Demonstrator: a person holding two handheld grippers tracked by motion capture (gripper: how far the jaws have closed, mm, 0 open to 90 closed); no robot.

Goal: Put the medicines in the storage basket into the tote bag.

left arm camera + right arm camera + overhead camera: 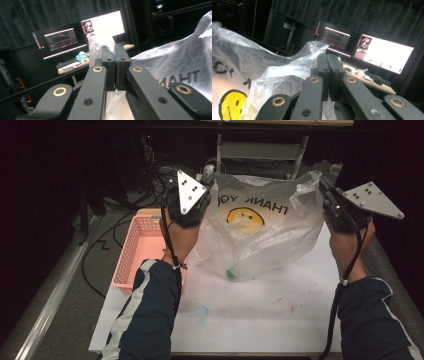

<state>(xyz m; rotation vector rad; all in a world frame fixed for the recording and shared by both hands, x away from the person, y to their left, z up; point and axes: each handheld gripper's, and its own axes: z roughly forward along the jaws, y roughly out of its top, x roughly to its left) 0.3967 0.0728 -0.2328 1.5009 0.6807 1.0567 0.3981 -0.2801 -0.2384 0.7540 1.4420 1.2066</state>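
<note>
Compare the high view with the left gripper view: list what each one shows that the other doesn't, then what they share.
High view alone: the pink basket beside the white table, the yellow smiley face printed on the bag, a small green item inside the bag, and the right gripper pinching the bag's other top edge.

Left gripper view alone: two lit monitors on a desk behind.

Both: the clear plastic bag with its THANK YOU print, and the left gripper clamped shut on its top edge.
</note>
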